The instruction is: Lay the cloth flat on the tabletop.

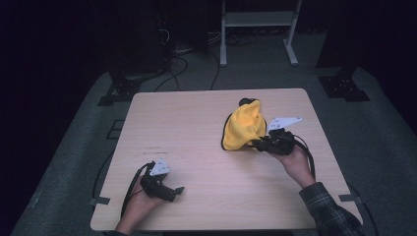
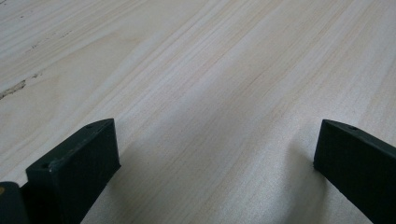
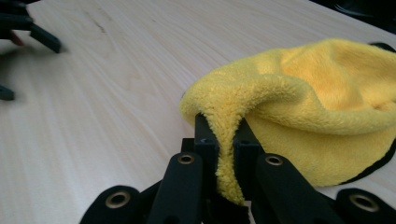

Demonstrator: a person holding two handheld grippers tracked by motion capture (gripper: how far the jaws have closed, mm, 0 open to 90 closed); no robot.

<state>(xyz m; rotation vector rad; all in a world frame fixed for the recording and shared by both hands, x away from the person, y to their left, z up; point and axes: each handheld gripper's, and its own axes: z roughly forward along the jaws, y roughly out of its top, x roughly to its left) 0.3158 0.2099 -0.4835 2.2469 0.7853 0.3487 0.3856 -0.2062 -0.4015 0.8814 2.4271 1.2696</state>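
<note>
A fluffy yellow cloth (image 1: 242,126) with a black edge is bunched up on the right half of the wooden table (image 1: 196,128). My right gripper (image 1: 259,143) is shut on a fold of that cloth (image 3: 299,88); in the right gripper view the fabric is pinched between its fingertips (image 3: 205,133) and part of the cloth hangs raised off the wood. My left gripper (image 1: 178,191) rests low near the table's front left edge, jaws wide apart over bare wood in the left gripper view, with its fingertips (image 2: 84,154) touching nothing.
The table's right edge (image 1: 324,142) runs close beside the right hand. A white frame (image 1: 258,29) and cables (image 1: 177,64) stand on the floor beyond the far edge. The left gripper (image 3: 28,32) shows far off in the right gripper view.
</note>
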